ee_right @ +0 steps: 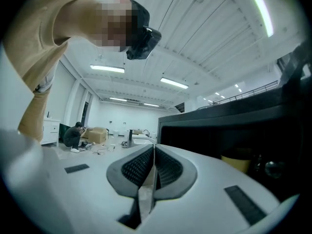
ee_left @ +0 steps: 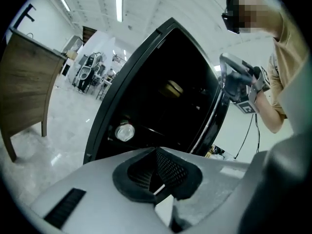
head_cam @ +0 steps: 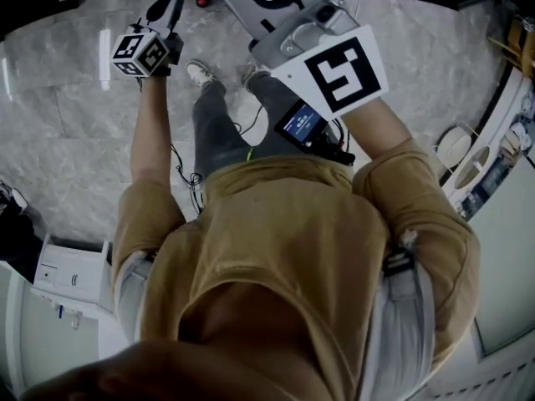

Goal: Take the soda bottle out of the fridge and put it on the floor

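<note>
both grippers are closed up on nothing, left gripper [ee_left: 157, 165] and right gripper [ee_right: 154, 160] each have their jaws pressed together. the fridge [ee_left: 161, 96] is open and dark inside. what looks like the soda bottle [ee_left: 125, 132] is low down on its left side.

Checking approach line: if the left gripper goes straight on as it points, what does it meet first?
Probably the open fridge: the left gripper, jaws shut, points into its dark inside. The pale round cap lies left of that line. Depth unclear.
</note>
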